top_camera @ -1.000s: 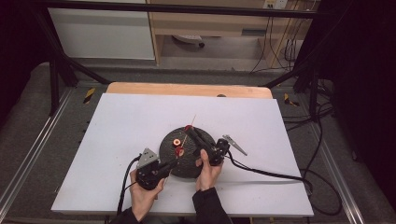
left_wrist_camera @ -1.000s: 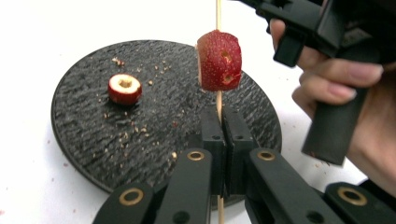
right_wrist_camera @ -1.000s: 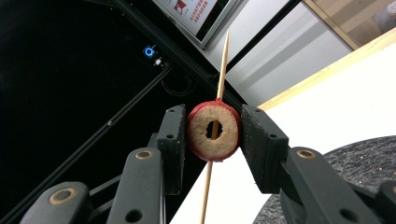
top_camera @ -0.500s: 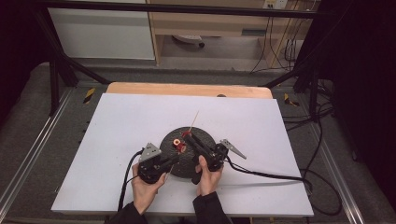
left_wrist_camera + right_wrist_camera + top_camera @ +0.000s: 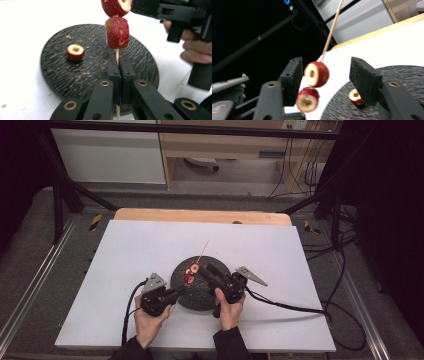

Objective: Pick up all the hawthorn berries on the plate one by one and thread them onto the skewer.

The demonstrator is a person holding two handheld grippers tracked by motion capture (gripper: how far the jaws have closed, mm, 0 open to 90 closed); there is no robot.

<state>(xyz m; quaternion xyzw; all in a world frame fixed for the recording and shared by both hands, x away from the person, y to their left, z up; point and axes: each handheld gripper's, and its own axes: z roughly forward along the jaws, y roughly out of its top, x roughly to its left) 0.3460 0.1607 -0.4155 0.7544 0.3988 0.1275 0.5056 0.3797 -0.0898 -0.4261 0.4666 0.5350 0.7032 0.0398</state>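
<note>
Left hand-held gripper pinches the skewer below two threaded red fruits, over the round black plate. Right hand-held gripper: jaws just opened, spread either side of the upper fruit, not pressing. Threading step looks in hand; next, likely fetch the loose fruit off the plate. White worktop, dim cluttered room beyond.

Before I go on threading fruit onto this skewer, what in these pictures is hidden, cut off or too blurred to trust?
- Top fruit piece, left gripper view: cut off by the upper edge.
- Skewer tip, right gripper view: runs out of the top edge.
- Loose fruit piece on the black plate, right gripper view: partly behind the right claw's finger, blurred.
</note>
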